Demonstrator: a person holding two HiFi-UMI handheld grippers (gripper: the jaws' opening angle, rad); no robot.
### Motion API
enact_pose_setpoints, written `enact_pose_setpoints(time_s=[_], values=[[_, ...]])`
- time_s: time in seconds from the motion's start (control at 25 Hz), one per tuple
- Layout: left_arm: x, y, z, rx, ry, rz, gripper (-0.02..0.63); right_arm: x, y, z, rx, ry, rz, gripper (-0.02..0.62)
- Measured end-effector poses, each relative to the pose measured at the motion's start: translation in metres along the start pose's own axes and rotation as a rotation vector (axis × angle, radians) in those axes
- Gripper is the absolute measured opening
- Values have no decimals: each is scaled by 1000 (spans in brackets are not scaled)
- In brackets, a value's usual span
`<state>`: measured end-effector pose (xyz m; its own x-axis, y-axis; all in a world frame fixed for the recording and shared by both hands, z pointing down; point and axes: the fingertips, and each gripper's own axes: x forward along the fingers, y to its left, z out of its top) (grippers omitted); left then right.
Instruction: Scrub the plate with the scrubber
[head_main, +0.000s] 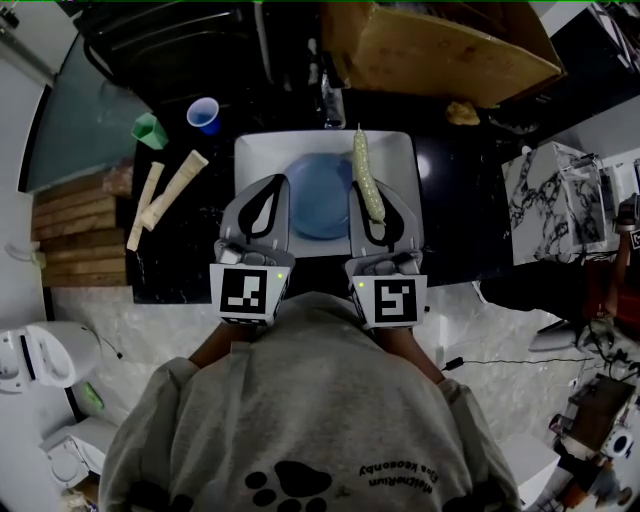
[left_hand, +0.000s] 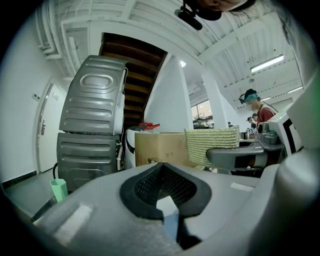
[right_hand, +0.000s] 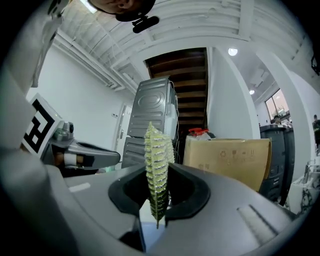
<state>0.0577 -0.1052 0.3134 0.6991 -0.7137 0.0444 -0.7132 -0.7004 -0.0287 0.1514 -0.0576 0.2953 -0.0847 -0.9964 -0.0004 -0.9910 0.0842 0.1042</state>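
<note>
our right tongs (head_main: 372, 205) grip the scrubber (head_main: 364, 165), left tongs (head_main: 268, 190) closed on nothing, both above the plate (head_main: 315, 200); next we must lower the scrubber onto it.

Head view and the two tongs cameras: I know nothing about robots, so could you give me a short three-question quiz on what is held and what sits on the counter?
1. True or false: the right tongs are shut on the scrubber.
2. Which thing lies in the white tray? A) green cup B) blue plate C) cardboard box
3. Fill in: the left tongs are shut and hold ____.

Key: 1 true; 2 B; 3 nothing.
</note>
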Motion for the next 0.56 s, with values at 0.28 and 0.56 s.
enact_pose_setpoints(time_s=[0.28,0.56], values=[[-2,-5,-10,3,30,15,5,-3,-1,-10,18,20,24,67],[-2,-13,-20,-6,46,35,5,-7,-5,-15,19,21,54,67]])
